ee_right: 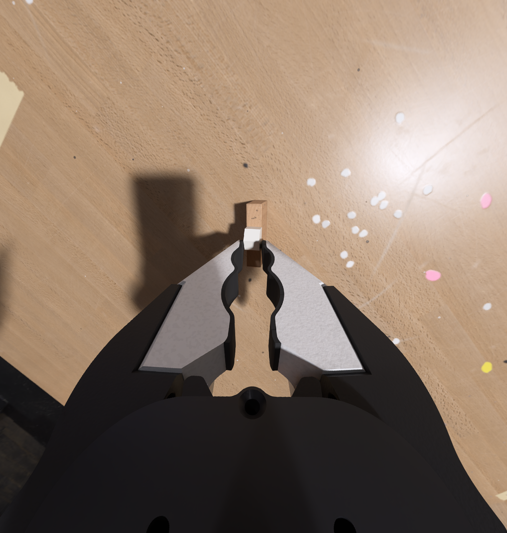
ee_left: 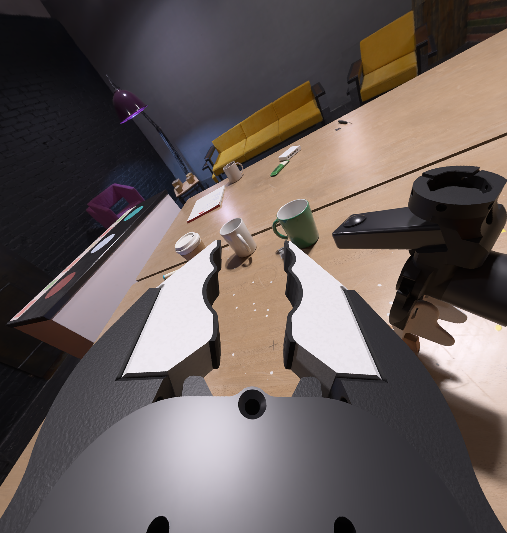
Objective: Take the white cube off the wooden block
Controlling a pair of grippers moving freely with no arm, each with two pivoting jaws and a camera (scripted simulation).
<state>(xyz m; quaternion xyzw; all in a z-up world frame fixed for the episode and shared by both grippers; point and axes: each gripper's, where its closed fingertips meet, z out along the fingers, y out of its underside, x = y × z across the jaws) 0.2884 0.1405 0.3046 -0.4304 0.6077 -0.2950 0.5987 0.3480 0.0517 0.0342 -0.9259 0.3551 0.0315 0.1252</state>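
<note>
The bench (ee_right: 304,86) is a broad wooden top, scratched and flecked with white, pink and yellow paint spots, and it carries everything here. Taking the wooden block (ee_right: 256,215) as the landmark: it lies flat on the bench, a small tan oblong, directly ahead of the right gripper (ee_right: 251,245).

The right gripper looks straight down at it, and its fingers (ee_right: 292,302) are drawn narrowly together, their tips pressed against either side of the white cube (ee_right: 251,238). The cube sits over the near part of the block; whether it touches the block or is raised clear of it cannot be told.

The left gripper (ee_left: 251,251) hangs well to the side of the block, its fingers (ee_left: 177,311) spread wide with only bare bench between them. In its view the right gripper (ee_left: 425,326) appears at the right edge, tips pointing down, a sliver of the block (ee_left: 412,341) showing beneath.

Far beyond the block stand a green mug (ee_left: 298,223), a white mug (ee_left: 238,236), and a lidded paper cup (ee_left: 189,245).
</note>
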